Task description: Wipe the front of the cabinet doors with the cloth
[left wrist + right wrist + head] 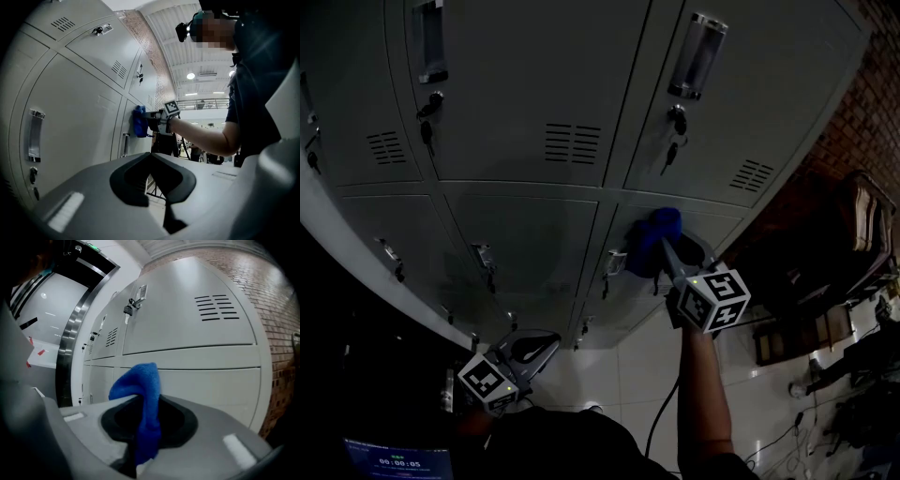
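Head view: we're at the grey cabinet doors (534, 122). Our right gripper (664, 251) is pinching the blue cloth (654, 234), which bunches past its tips and looks to be touching a lower-row door, so we'd push straight ahead. The left gripper (546, 343) hangs lower and farther off, jaws together on nothing.

The pale glossy tiled floor (623, 370) carries the bank of grey metal locker cabinets (534, 234) along its edge, with thin dark cables (787, 433) lying loose at the right.
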`<action>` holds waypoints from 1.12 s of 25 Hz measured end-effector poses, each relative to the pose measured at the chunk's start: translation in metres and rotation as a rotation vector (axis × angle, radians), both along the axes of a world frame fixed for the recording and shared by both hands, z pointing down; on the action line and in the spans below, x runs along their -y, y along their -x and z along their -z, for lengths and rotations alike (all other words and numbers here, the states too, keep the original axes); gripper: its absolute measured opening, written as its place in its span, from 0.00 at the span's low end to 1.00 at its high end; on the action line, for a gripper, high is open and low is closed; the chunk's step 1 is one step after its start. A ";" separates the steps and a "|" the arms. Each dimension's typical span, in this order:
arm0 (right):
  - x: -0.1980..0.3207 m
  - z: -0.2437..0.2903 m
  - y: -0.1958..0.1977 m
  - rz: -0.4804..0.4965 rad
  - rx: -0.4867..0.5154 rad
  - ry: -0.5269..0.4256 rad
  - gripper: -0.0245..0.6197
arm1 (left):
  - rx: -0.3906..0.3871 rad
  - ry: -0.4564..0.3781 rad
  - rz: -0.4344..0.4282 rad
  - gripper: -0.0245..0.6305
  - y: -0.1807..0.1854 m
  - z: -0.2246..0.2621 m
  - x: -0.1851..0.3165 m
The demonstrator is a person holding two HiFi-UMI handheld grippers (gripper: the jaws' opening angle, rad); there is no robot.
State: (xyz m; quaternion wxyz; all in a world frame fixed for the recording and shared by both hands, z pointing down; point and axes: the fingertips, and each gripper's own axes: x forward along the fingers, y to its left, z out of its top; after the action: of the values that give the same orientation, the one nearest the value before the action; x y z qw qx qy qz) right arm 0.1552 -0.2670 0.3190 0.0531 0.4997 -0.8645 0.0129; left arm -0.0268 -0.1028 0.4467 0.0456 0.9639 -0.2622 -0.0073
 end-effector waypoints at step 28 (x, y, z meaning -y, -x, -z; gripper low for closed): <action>-0.001 -0.004 -0.159 -0.302 -0.033 0.021 0.15 | 0.001 0.003 -0.024 0.04 -0.023 0.001 -0.016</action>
State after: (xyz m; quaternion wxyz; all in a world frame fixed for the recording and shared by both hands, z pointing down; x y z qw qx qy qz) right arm 0.3147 -0.2659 0.3228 0.0699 0.6237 -0.7782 0.0214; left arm -0.0037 -0.0869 0.4460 0.0470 0.9670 -0.2504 -0.0061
